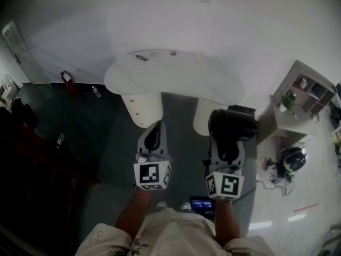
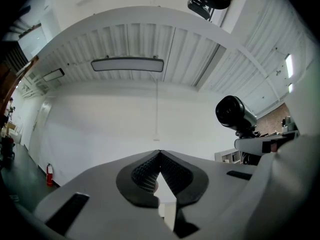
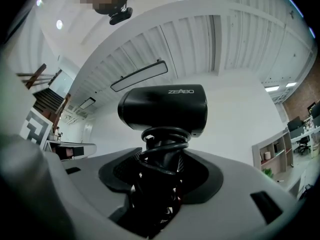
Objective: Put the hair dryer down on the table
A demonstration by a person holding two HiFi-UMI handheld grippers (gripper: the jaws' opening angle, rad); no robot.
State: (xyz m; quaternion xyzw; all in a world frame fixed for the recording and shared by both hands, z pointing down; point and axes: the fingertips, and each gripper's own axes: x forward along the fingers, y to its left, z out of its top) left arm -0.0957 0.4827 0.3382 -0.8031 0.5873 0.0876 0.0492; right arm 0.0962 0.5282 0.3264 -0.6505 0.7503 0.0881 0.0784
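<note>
A black hair dryer [image 1: 232, 123] stands upright in my right gripper [image 1: 228, 152], which is shut on its handle with the cord wound round it. In the right gripper view the dryer's barrel [image 3: 163, 108] sits above the jaws, the coiled cord [image 3: 162, 151] between them. My left gripper [image 1: 153, 138] is shut and holds nothing; its tips meet in the left gripper view [image 2: 159, 160], where the dryer [image 2: 234, 113] shows at the right. The white table [image 1: 176, 76] lies ahead of both grippers, which are held in the air short of it.
Small items lie at the table's far edge [image 1: 141, 57]. A white shelf unit [image 1: 301, 97] stands at the right, with a dark bag and cables [image 1: 290, 161] on the floor. A fire extinguisher [image 1: 66, 78] is by the wall at the left.
</note>
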